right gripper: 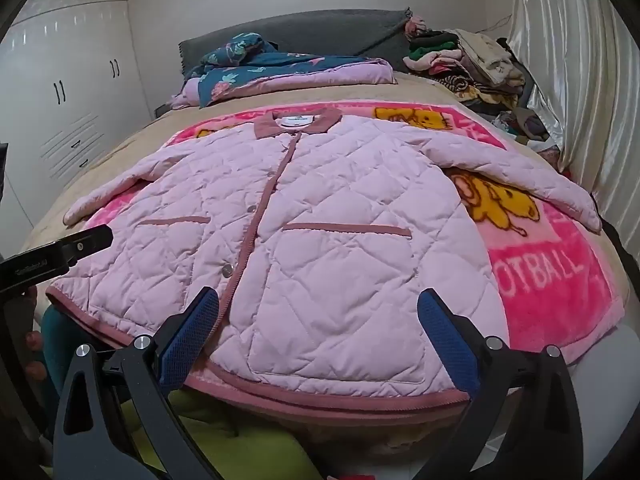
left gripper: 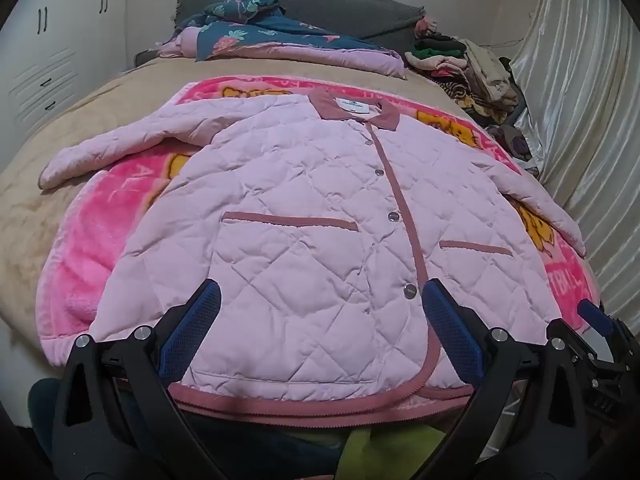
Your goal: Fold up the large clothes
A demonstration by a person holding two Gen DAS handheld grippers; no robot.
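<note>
Both tongs hang spread wide above the near hem of the jacket, gripping nothing. Left tongs [left gripper: 320,312] sit over the lower front, with the bottom snap just inside the right-hand blue pad [left gripper: 452,332]; right tongs [right gripper: 318,312] hover over the other front panel, close to its pocket. In the right wrist view the black body of the left tongs also shows at the left edge, with fingertips of a hand [right gripper: 34,354] below it.

A pale pink quilted jacket [left gripper: 304,240] lies face up and flat, collar away from the cameras and hem at the near edge of the bed. Its front is closed along a dusty-rose placket with silver snaps [left gripper: 394,216]. Rose trim marks two pocket openings, the collar [left gripper: 352,110] and the hem. Both sleeves [left gripper: 120,144] are spread outward and angled down toward the sides.

Under the jacket is a bright pink fleece blanket [right gripper: 552,276] printed with yellow cartoon figures and white lettering. Beneath that, a tan bedcover [left gripper: 36,200] covers the bed. Near the grey headboard [left gripper: 340,8] lies a folded teal floral quilt [left gripper: 256,36] with pink backing. A heap of mixed clothes [left gripper: 472,68] sits in the far right corner, beside a shiny cream curtain [left gripper: 580,100]. White wardrobe doors [right gripper: 68,92] stand on the left.
</note>
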